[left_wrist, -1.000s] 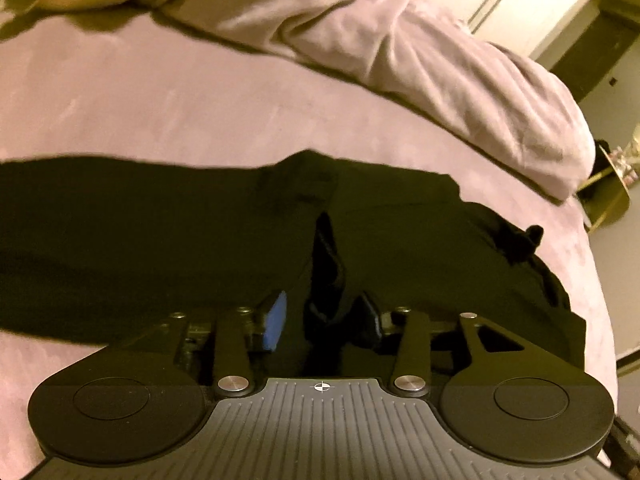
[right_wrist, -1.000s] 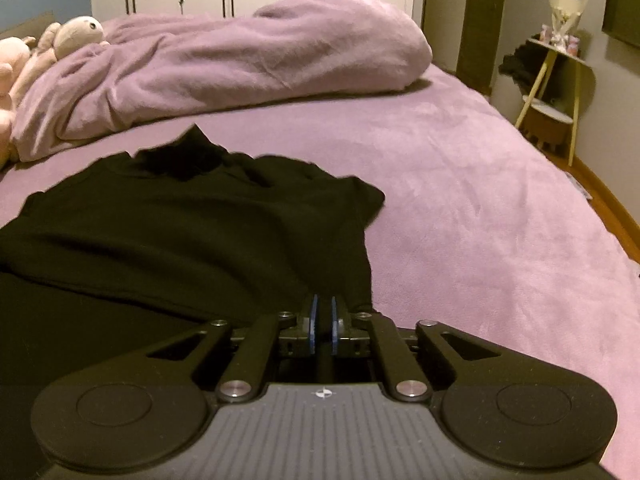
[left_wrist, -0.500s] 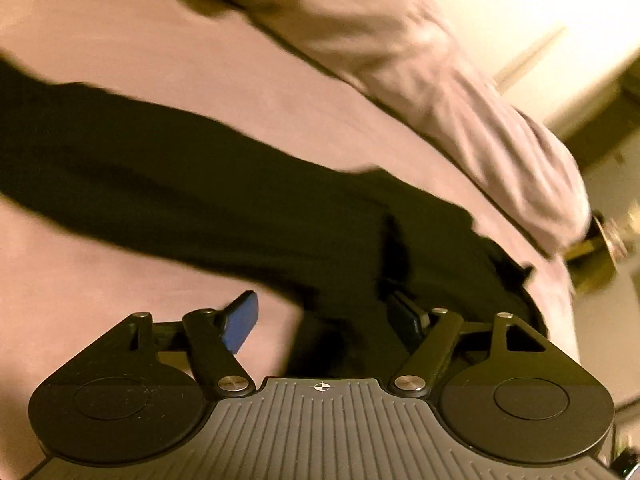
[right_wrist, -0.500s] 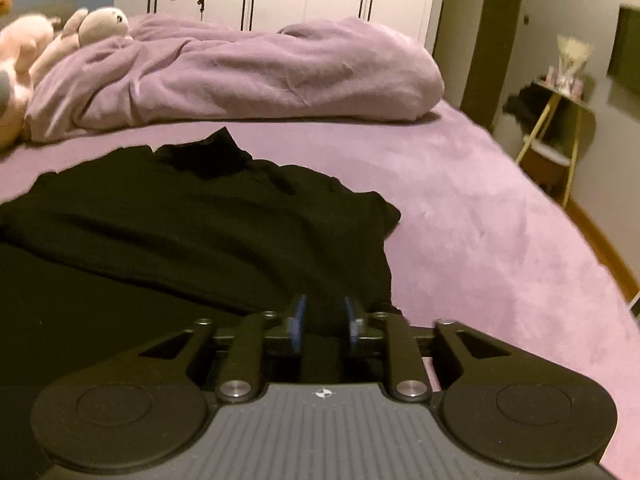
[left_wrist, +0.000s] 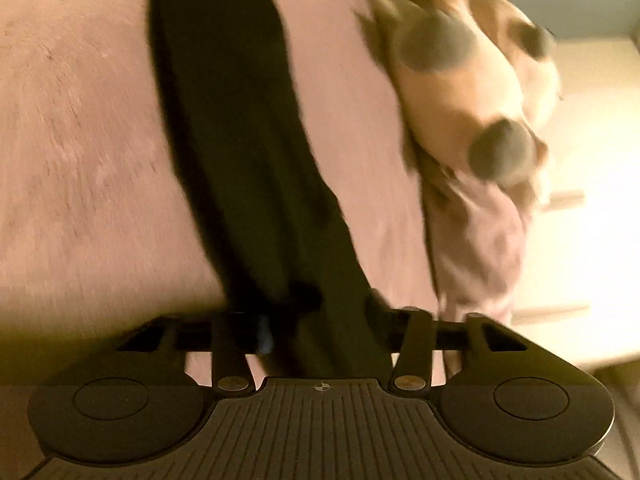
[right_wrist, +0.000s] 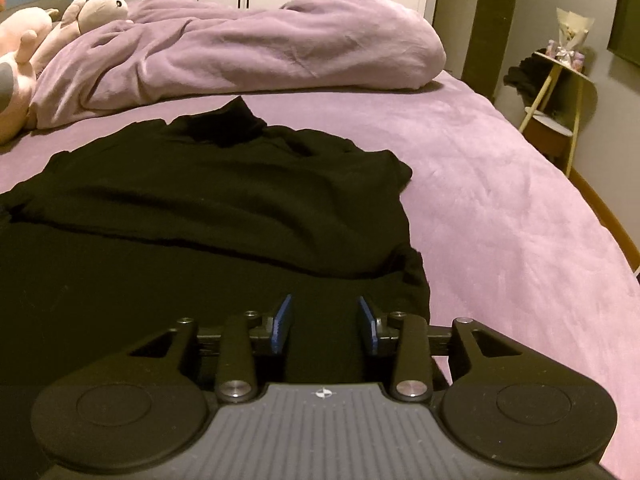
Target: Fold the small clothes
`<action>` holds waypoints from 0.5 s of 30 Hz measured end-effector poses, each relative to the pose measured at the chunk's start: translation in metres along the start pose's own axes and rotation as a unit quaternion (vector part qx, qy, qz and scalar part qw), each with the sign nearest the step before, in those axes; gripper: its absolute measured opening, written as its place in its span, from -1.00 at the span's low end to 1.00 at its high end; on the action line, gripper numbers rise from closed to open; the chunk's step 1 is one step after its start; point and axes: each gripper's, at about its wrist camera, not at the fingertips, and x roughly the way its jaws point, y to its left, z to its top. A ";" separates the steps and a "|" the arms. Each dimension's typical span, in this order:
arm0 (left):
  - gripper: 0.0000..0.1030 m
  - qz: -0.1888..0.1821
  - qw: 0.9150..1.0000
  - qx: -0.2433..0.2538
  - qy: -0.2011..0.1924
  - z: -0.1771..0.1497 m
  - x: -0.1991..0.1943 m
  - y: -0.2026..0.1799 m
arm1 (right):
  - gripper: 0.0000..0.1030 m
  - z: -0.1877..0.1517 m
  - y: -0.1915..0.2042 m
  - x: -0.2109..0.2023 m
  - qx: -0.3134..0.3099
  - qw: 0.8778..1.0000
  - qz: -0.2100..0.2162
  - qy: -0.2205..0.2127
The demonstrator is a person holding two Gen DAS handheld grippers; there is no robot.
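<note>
**Black garment spread on a purple bed, a gripper at each end**

Bedspread [right_wrist: 500, 184], plush and purple, fills most of both views. A crumpled lilac duvet [right_wrist: 248, 52] is heaped along its far side, with pale stuffed toys [right_wrist: 36, 52] at the duvet's left end.

A black garment [right_wrist: 208, 208] lies flat on the bedspread. It is matte, soft and so dark that little detail reads. In the right wrist view an upper layer is folded across a lower one, leaving a long crease running side to side, and a small raised bunch of cloth sits at the far edge. Its right edge is slightly ruffled. In the blurred left wrist view a long narrow stretch of the same garment [left_wrist: 248, 152] runs away from the camera like a sleeve, with a cream and grey stuffed toy [left_wrist: 472, 92] lying beside it.

The right gripper [right_wrist: 325, 322] hovers over the garment's near edge, its blue-padded jaws partly apart and opening, nothing pinched between them.

The left gripper [left_wrist: 320, 330] is closing, with black cloth between its jaws; whether the pads already press on it I cannot tell.
</note>
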 end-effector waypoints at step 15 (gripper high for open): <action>-0.18 -0.065 0.807 0.579 0.091 -0.235 0.006 -0.200 | -0.29 -0.007 -0.004 -0.015 0.046 0.999 0.013 -0.007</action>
